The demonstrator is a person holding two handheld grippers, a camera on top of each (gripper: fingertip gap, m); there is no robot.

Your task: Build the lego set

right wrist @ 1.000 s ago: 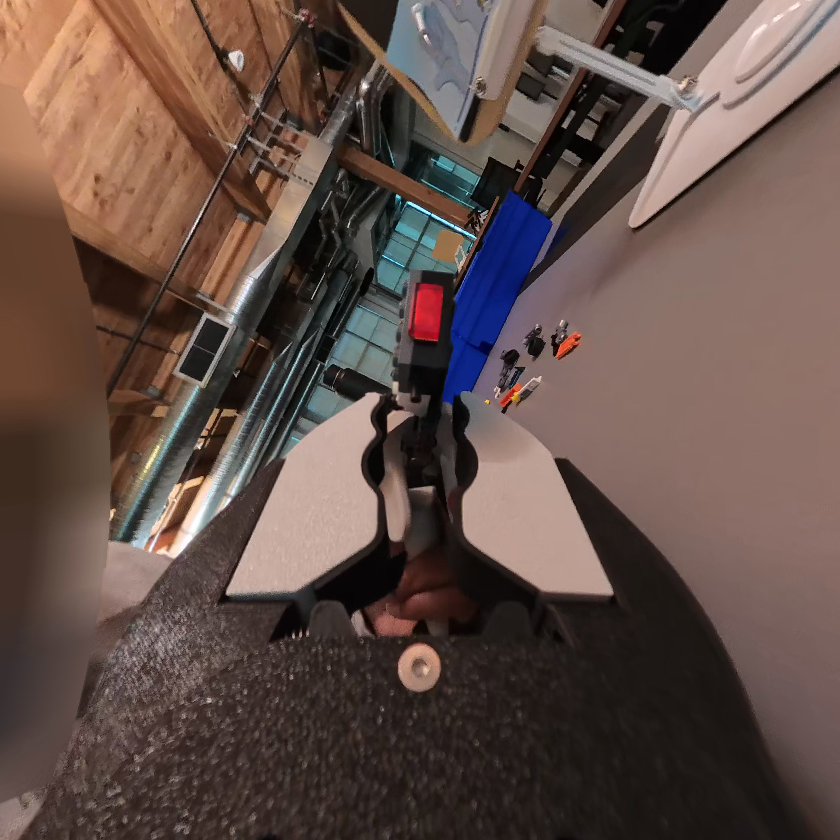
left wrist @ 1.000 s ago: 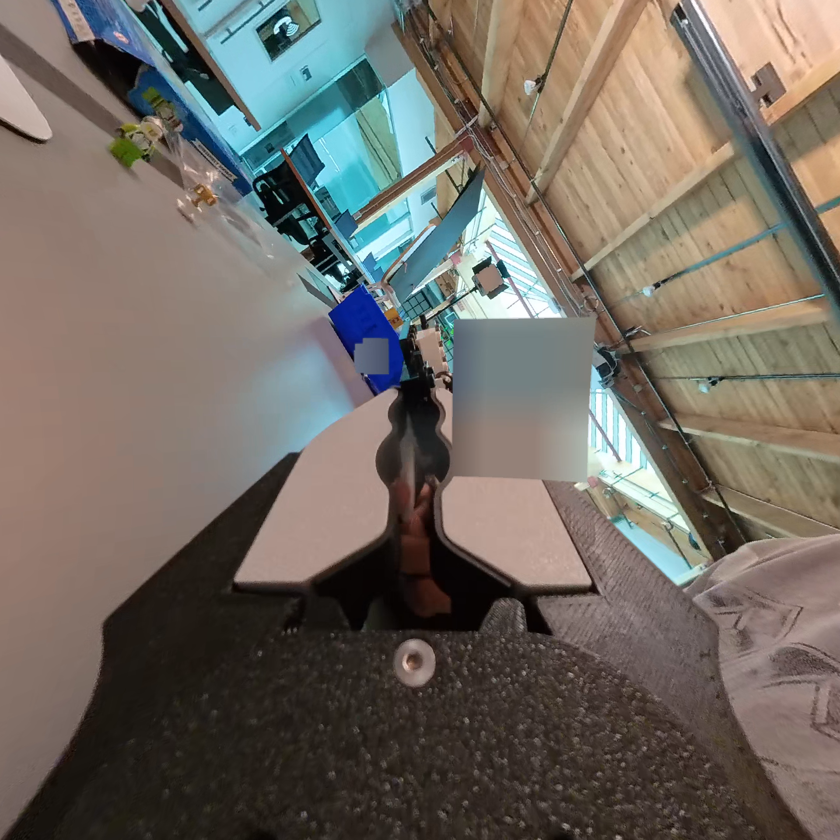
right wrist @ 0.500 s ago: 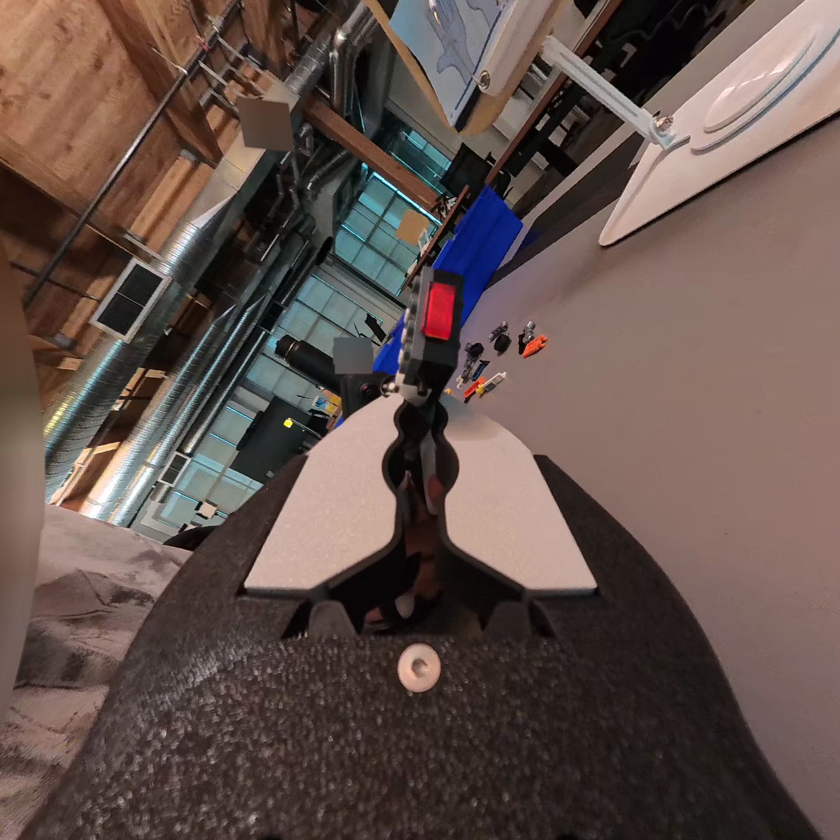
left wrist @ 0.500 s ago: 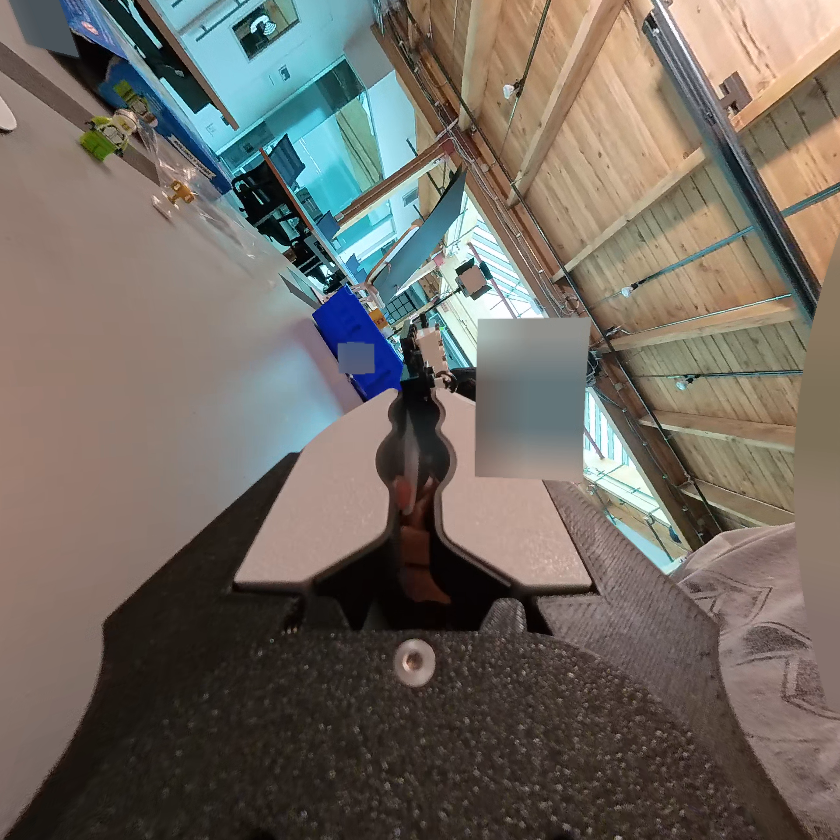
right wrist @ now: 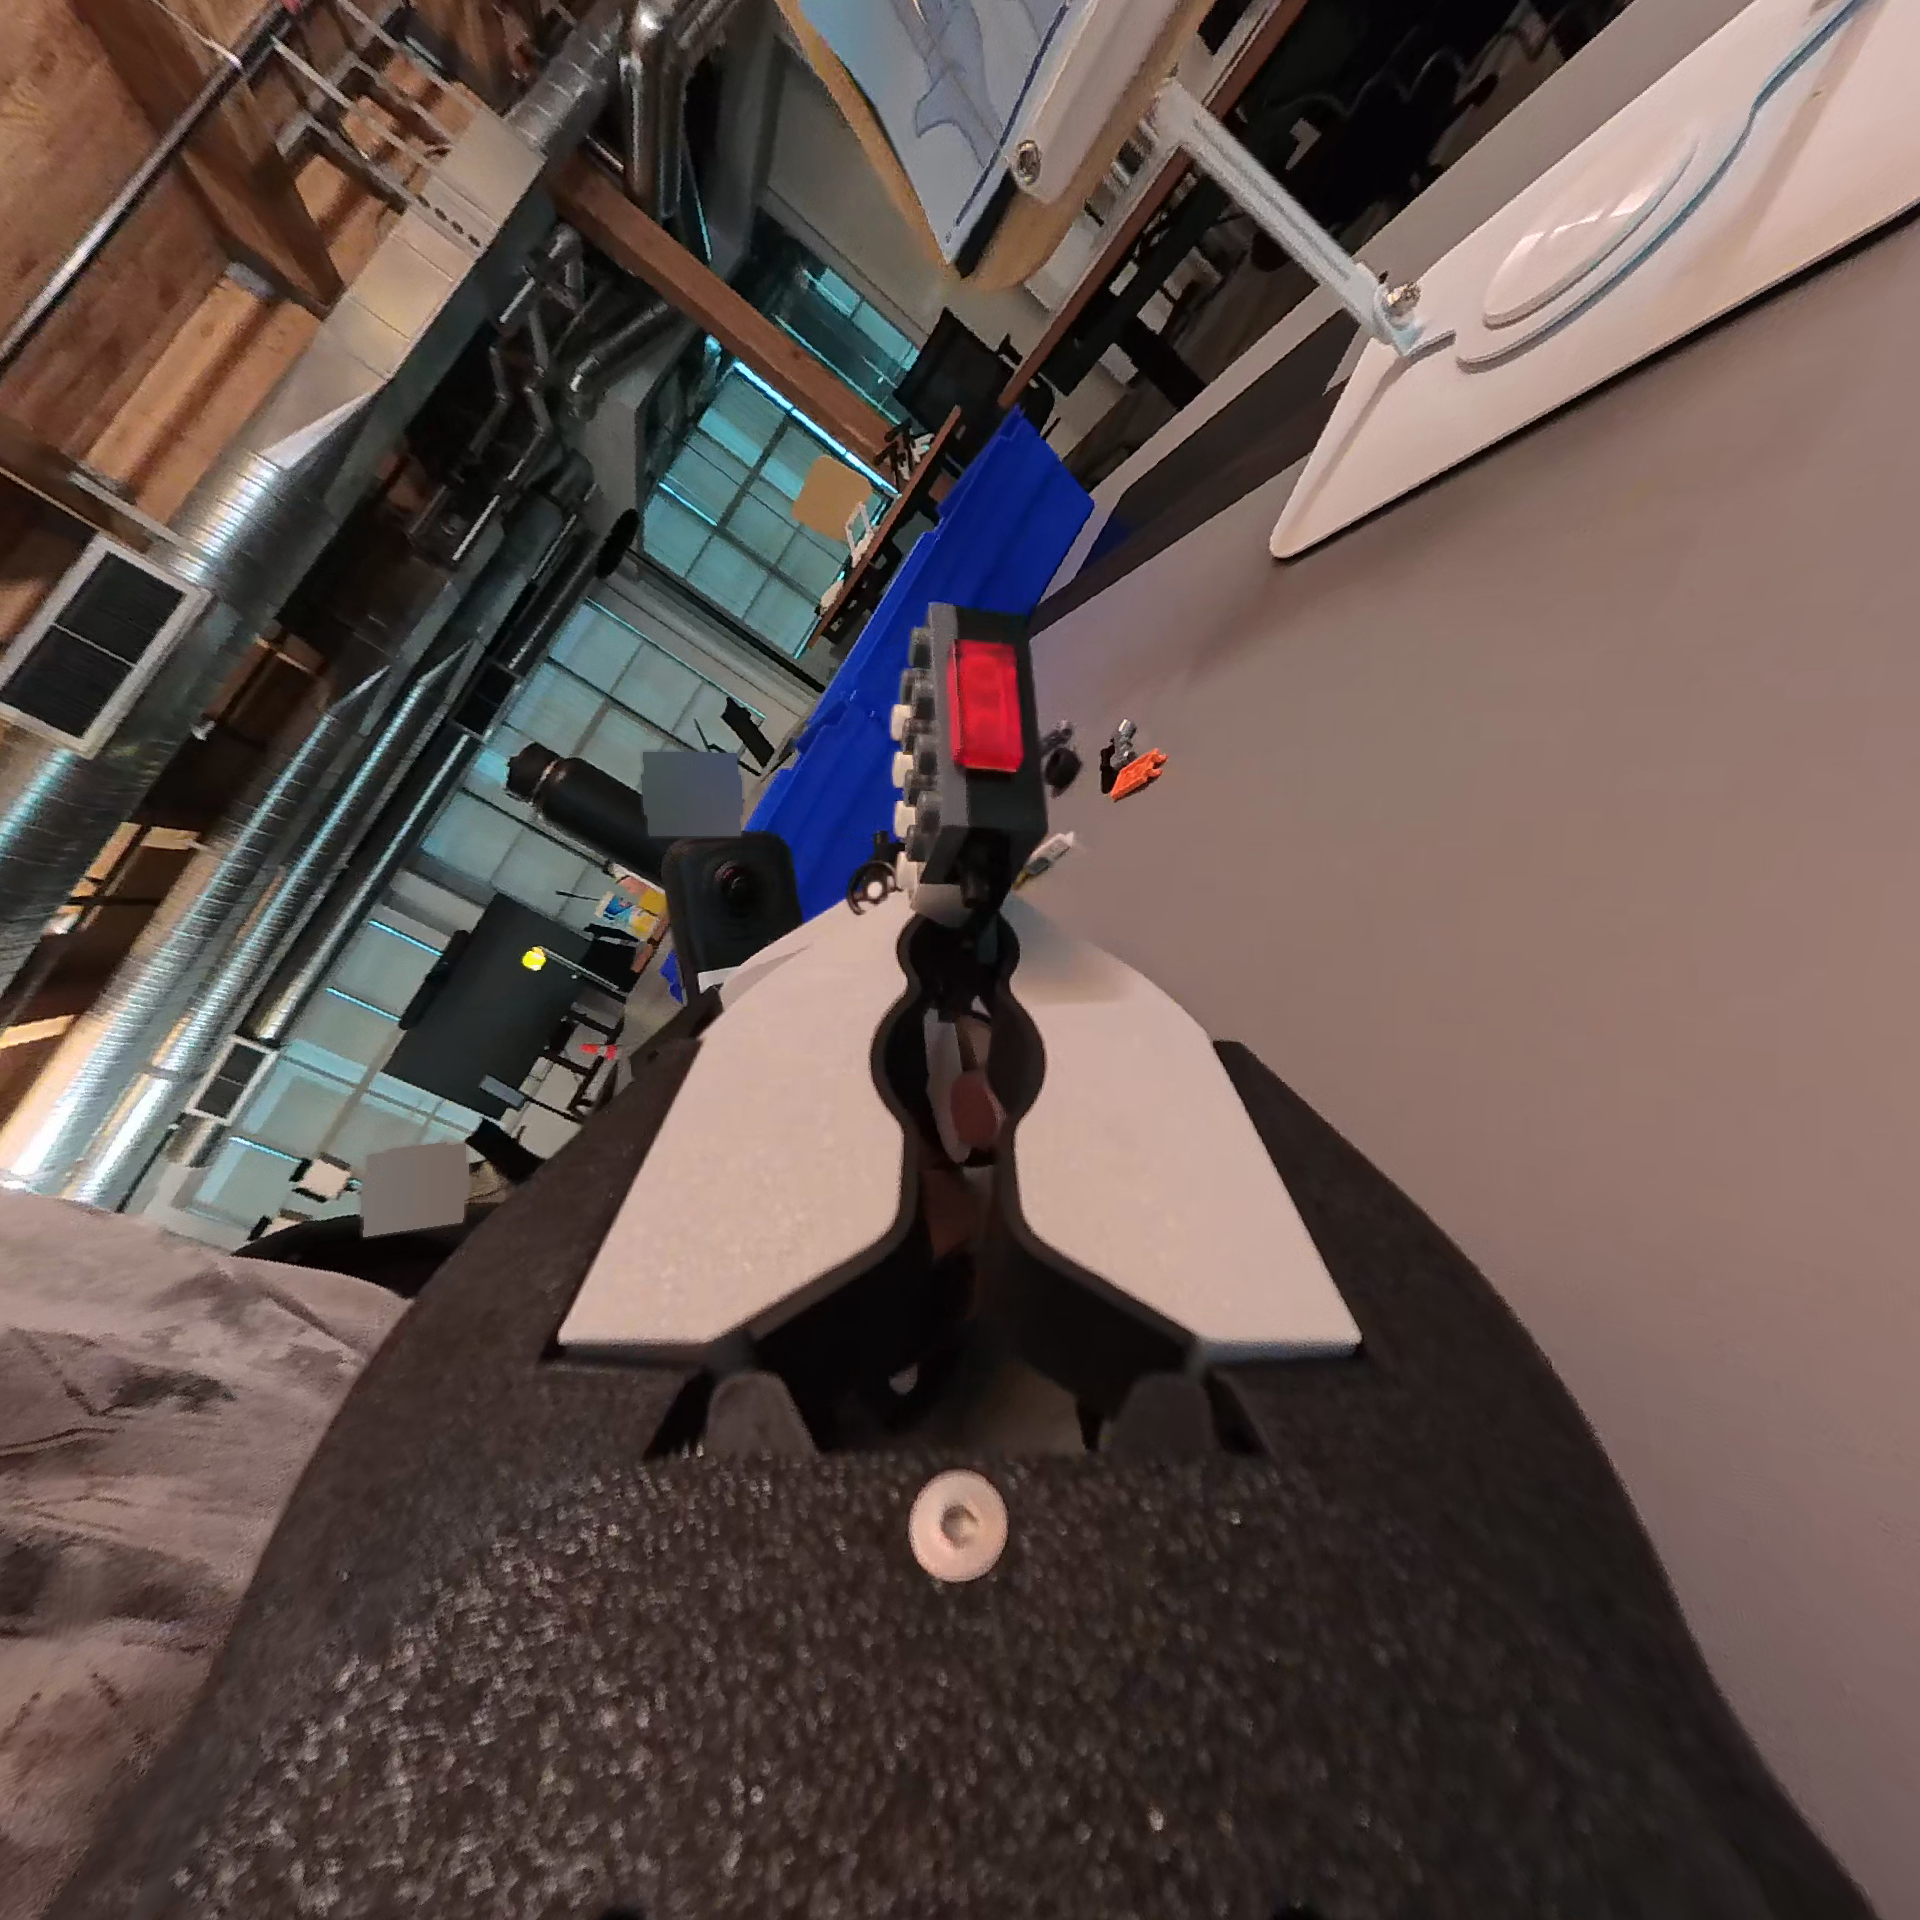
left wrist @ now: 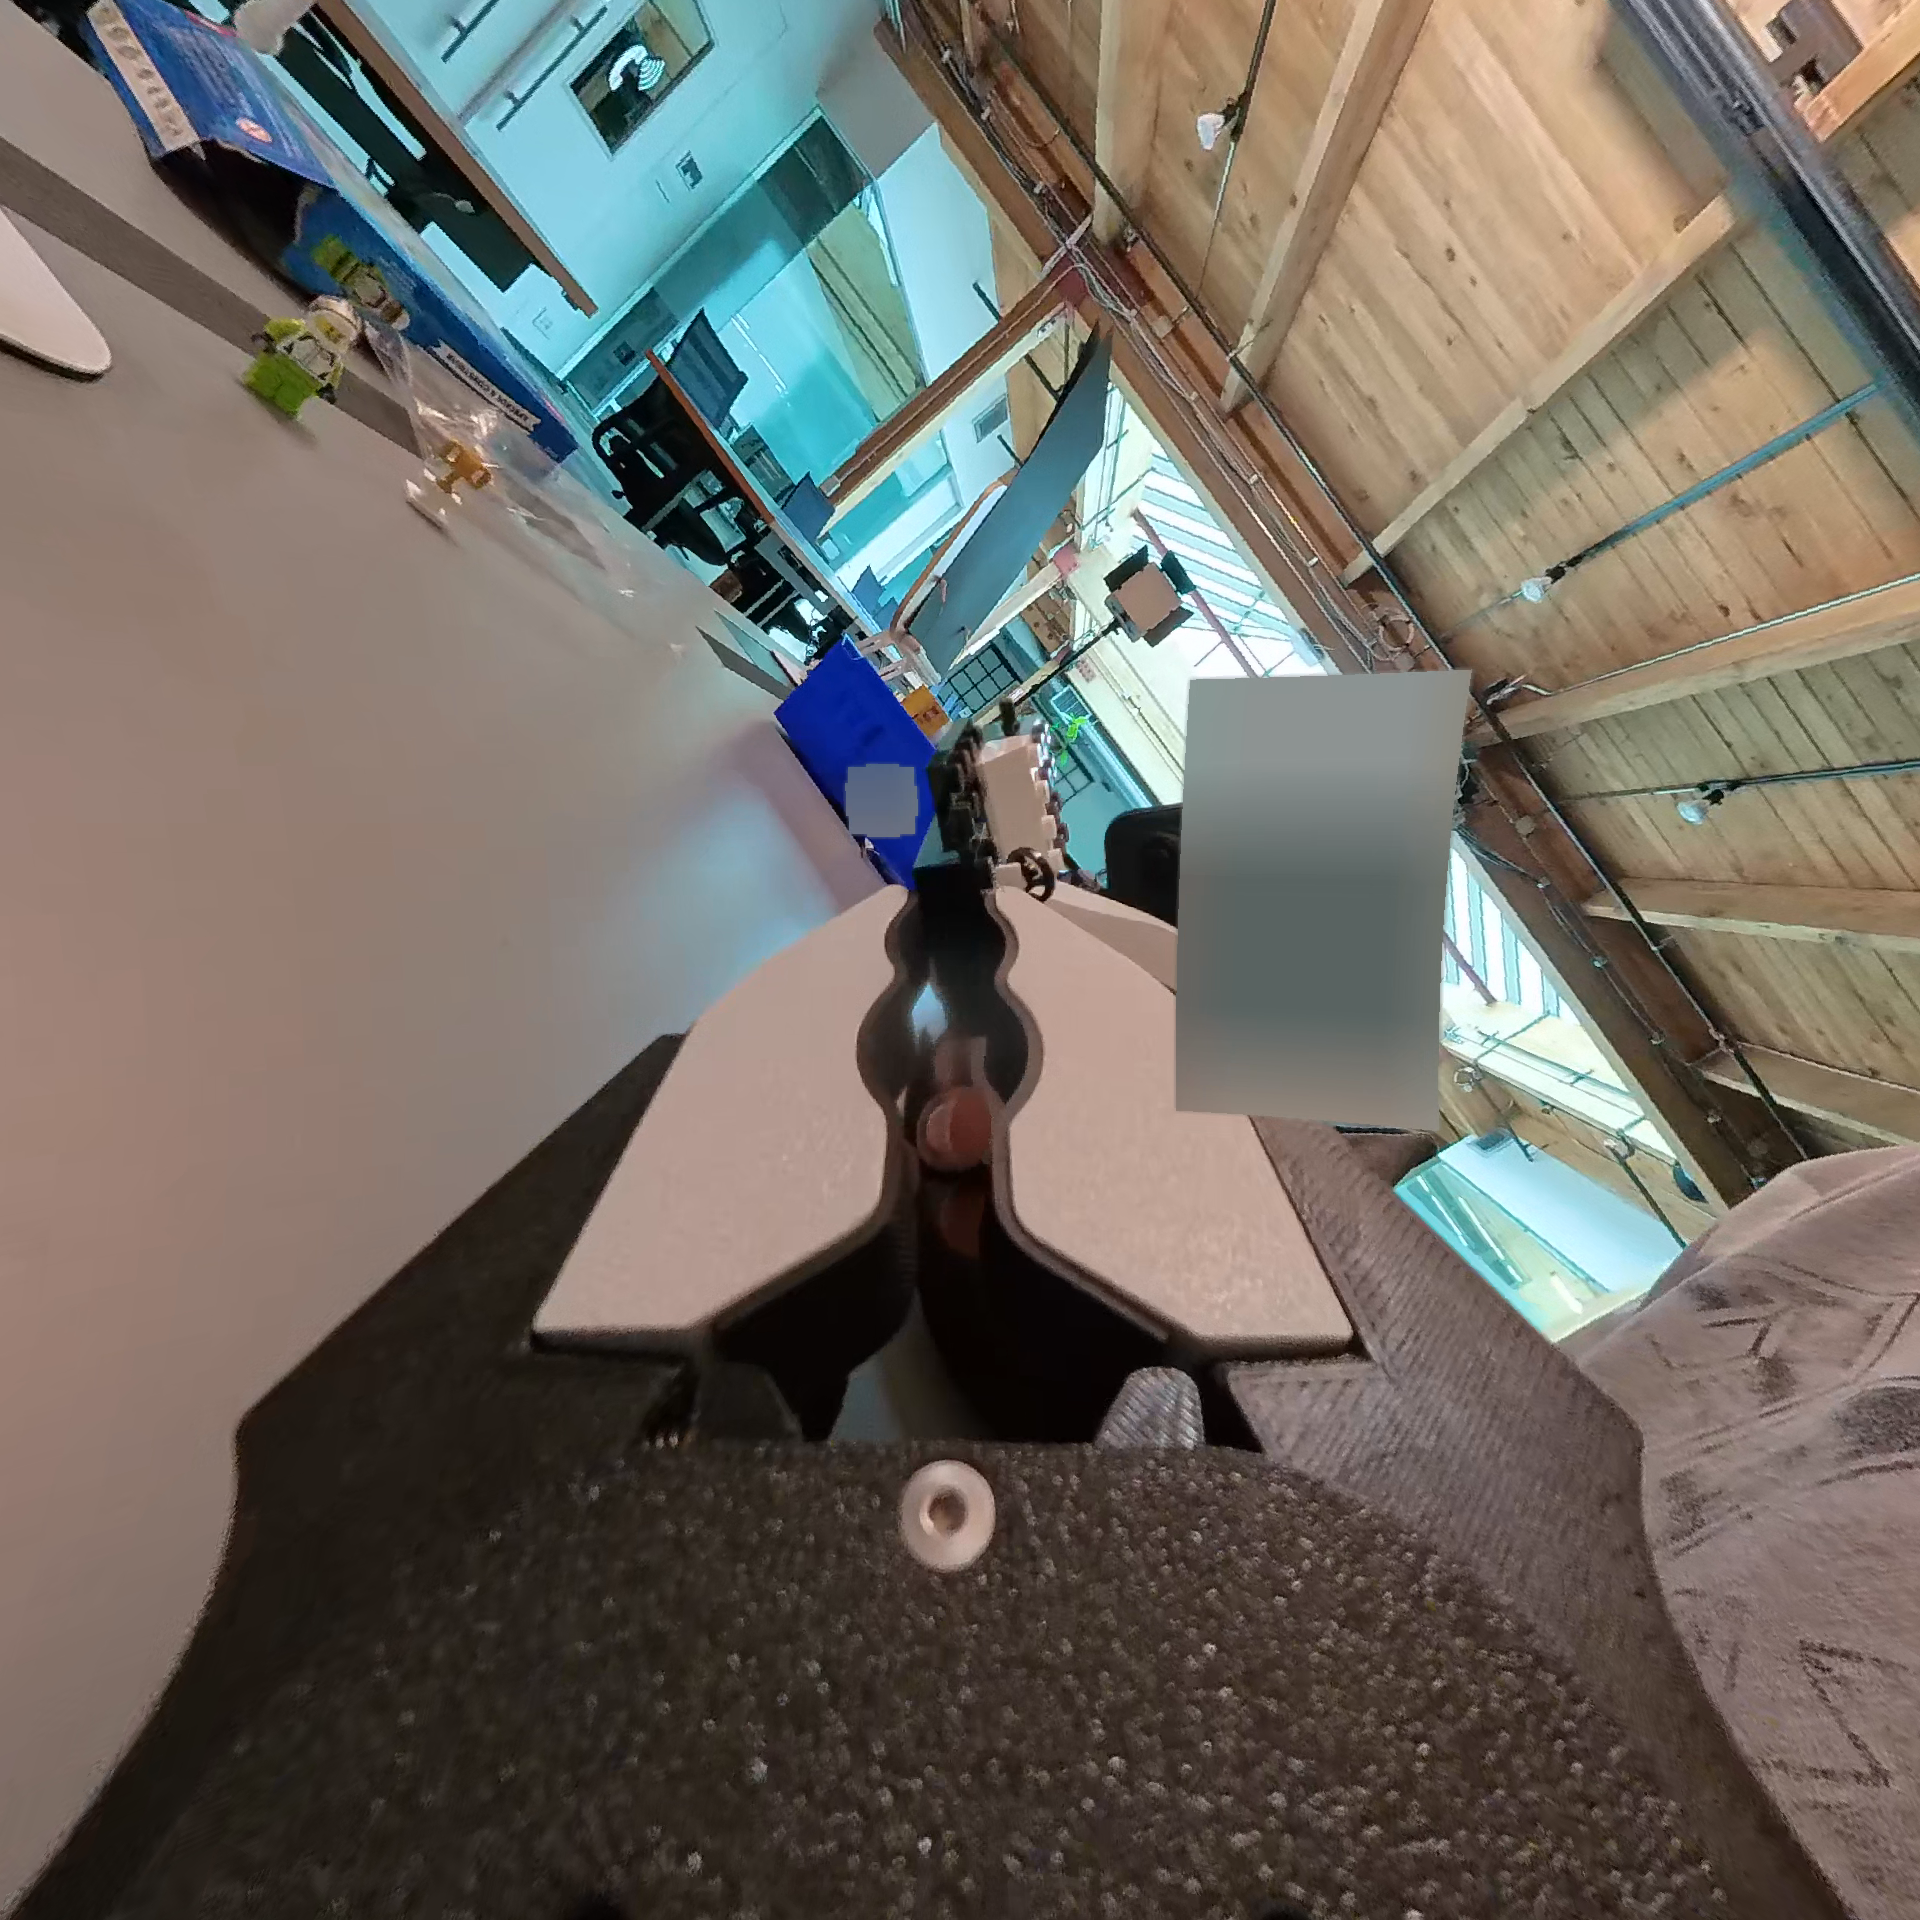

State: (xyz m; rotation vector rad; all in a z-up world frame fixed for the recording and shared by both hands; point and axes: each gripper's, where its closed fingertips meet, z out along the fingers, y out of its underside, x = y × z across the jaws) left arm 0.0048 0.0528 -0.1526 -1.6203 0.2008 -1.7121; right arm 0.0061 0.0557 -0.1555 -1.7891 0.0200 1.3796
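Both grippers held up off the grey table (right wrist: 1558, 935), its surface bare beside them: left gripper (left wrist: 951, 899) closed on the lower end of a small black-and-white lego assembly (left wrist: 997, 805); right gripper (right wrist: 961, 920) likewise pinched on the assembly (right wrist: 977, 748), red tile facing the right wrist view. Loose lego pieces (right wrist: 1132, 764) lie well apart near a blue bin (right wrist: 935, 582); contents not visible. Across the table: a green minifigure (left wrist: 301, 353), a clear bag (left wrist: 468, 468) of small parts, and a blue printed box (left wrist: 312, 208).
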